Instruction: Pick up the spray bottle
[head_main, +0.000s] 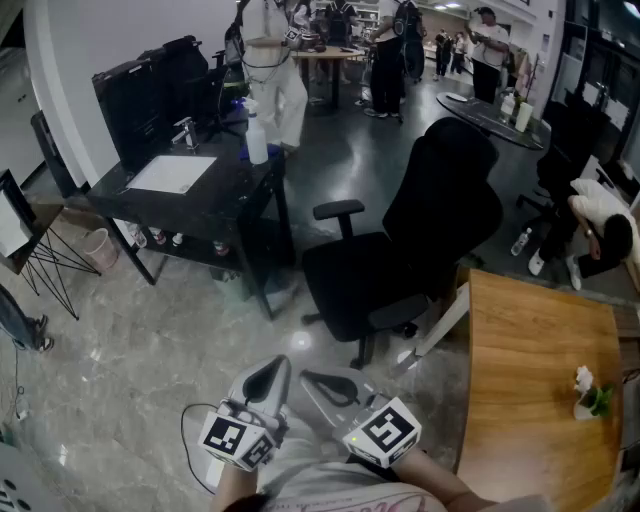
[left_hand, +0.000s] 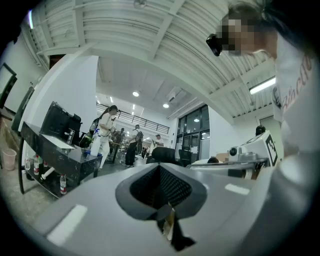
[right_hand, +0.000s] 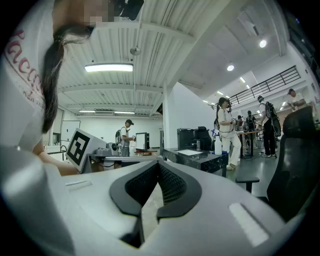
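The spray bottle, white with a blue top, stands upright at the far right corner of a black table across the room. It also shows small in the left gripper view as the spray bottle and in the right gripper view as the spray bottle. My left gripper and right gripper are held side by side close to my body, far from the bottle. The jaws of the left gripper are shut and hold nothing. Those of the right gripper meet at the tips, also without anything in them.
A black office chair stands between me and the table's right side. A wooden table with a small potted plant is at my right. A white sheet lies on the black table. A bin sits by the table's left; people stand at the back.
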